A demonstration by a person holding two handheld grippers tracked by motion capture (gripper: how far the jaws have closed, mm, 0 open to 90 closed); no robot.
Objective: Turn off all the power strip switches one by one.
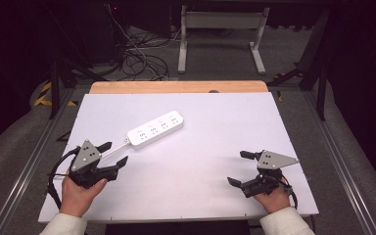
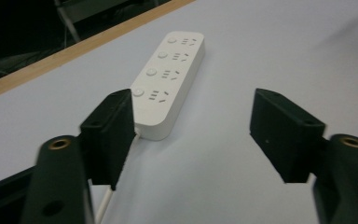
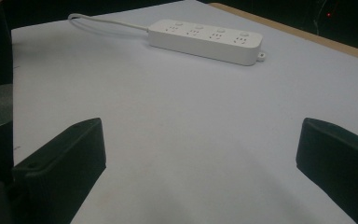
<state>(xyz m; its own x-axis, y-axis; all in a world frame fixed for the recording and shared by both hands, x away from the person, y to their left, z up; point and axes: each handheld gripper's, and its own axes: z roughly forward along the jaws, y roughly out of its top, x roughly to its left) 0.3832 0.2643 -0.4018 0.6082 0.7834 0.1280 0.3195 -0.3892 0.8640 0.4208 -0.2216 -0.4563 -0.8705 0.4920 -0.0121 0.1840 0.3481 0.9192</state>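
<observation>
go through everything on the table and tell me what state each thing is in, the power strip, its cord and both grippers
Power strip: lying flat, sockets facing up, nothing plugged in.
Cord: attached to the strip's end, loose on the table.
Left gripper: open, empty, jaws near the strip's cord end.
Right gripper: open, empty, well apart from the strip.
</observation>
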